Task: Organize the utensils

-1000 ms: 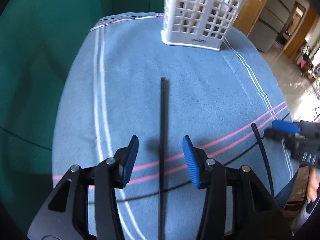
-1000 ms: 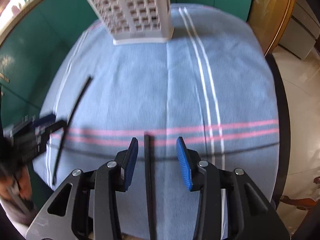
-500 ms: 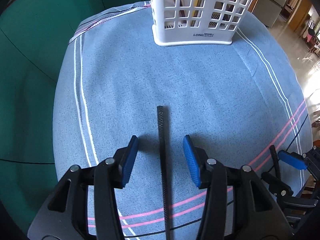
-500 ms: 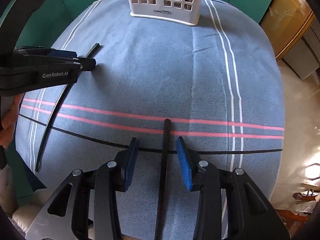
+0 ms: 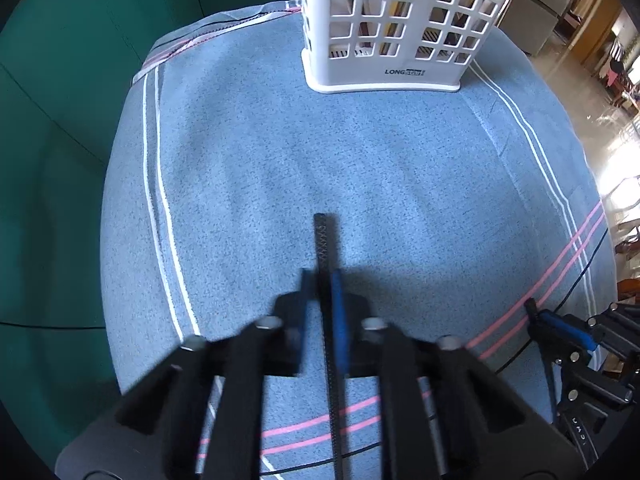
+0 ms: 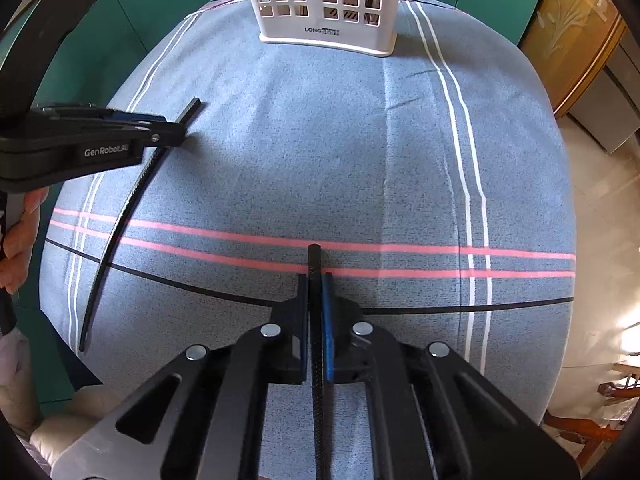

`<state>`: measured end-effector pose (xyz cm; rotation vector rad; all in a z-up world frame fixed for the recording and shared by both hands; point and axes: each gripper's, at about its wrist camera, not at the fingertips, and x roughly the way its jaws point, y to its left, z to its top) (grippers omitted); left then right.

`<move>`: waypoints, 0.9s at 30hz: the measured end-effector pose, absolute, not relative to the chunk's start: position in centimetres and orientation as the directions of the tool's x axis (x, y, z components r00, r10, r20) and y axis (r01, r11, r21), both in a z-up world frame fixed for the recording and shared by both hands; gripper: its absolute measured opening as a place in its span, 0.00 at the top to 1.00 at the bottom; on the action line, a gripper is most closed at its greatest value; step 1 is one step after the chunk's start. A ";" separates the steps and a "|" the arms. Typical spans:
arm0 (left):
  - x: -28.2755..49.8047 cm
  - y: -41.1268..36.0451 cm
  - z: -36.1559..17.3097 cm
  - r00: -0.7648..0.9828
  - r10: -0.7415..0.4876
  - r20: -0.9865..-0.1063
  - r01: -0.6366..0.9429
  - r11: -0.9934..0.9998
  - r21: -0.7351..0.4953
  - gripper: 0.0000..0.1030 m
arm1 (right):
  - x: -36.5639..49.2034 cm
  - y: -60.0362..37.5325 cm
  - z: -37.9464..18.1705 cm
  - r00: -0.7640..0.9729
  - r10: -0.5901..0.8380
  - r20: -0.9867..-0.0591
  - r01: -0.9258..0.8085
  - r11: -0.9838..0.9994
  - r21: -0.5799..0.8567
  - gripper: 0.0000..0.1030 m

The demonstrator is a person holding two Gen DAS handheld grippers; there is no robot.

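Note:
Two long black chopsticks lie on a blue striped cloth. My left gripper (image 5: 321,276) is shut on the left chopstick (image 5: 322,236), whose tip sticks out ahead of the pads; it also shows in the right wrist view (image 6: 120,224), with the left gripper (image 6: 176,134) clamped near its far end. My right gripper (image 6: 317,280) is shut on the right chopstick (image 6: 315,258), and shows at the right edge of the left wrist view (image 5: 536,320). A white lattice utensil basket (image 5: 392,20) stands upright at the far end of the cloth, also seen in the right wrist view (image 6: 326,4).
The blue cloth (image 5: 280,152) covers a round table with white, pink and black stripes. Green cabinet doors (image 5: 60,80) stand to the left and behind. A wooden cabinet (image 6: 576,40) and tiled floor lie to the right. A hand (image 6: 20,236) holds the left gripper.
Both grippers have closed from open onto the chopsticks that lay between their pads. Both have also moved forward, toward the basket.

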<state>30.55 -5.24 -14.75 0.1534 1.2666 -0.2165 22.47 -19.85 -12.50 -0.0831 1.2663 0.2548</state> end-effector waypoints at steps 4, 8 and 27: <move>30.1 -5.0 -14.5 0.301 -0.088 -0.950 0.216 0.976 -0.022 0.94 | 22.8 -20.8 -12.2 0.292 0.168 -0.942 -0.206 0.972 0.109 0.94; 28.7 -4.8 -12.1 0.374 -0.096 -0.923 0.199 0.980 -0.021 0.94 | 22.6 -21.7 -10.2 0.356 0.184 -0.916 -0.174 0.976 0.128 0.94; 21.3 -3.6 3.6 0.771 -0.113 -0.627 0.141 0.990 -0.004 0.94 | 19.6 -23.2 5.9 0.732 0.250 -0.633 -0.196 0.968 0.155 0.94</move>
